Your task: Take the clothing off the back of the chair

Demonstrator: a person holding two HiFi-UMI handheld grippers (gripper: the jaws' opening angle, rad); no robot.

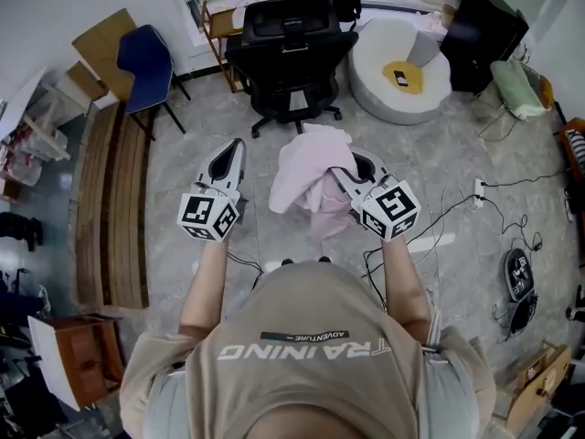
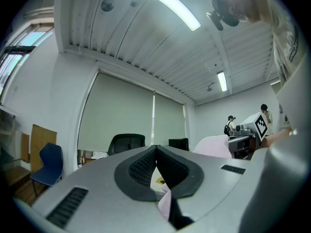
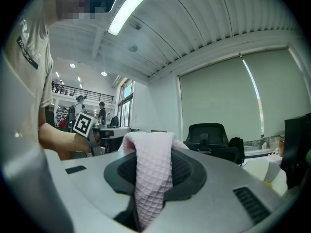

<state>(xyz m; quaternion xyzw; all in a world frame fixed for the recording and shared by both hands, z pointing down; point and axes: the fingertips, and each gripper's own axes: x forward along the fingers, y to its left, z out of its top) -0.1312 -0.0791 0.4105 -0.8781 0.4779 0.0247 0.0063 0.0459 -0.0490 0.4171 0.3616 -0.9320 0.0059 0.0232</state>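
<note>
A pink waffle-knit garment (image 1: 309, 179) hangs in the air between the two grippers, clear of the black office chair (image 1: 291, 48) that stands just beyond it. My right gripper (image 1: 350, 165) is shut on the garment; in the right gripper view the cloth (image 3: 153, 178) drapes over and between the pads of the right gripper (image 3: 154, 147). To the left of the garment, my left gripper (image 1: 239, 144) is apart from it. Its jaws meet at the tips, seen in the left gripper view (image 2: 155, 149), with nothing between them. The chair's back (image 3: 209, 132) is bare.
A blue chair (image 1: 144, 58) and a wooden bench (image 1: 114, 208) stand at the left. A white beanbag (image 1: 402, 76) and a black case (image 1: 489, 30) are at the back right. Cables (image 1: 457, 218) run over the floor at the right.
</note>
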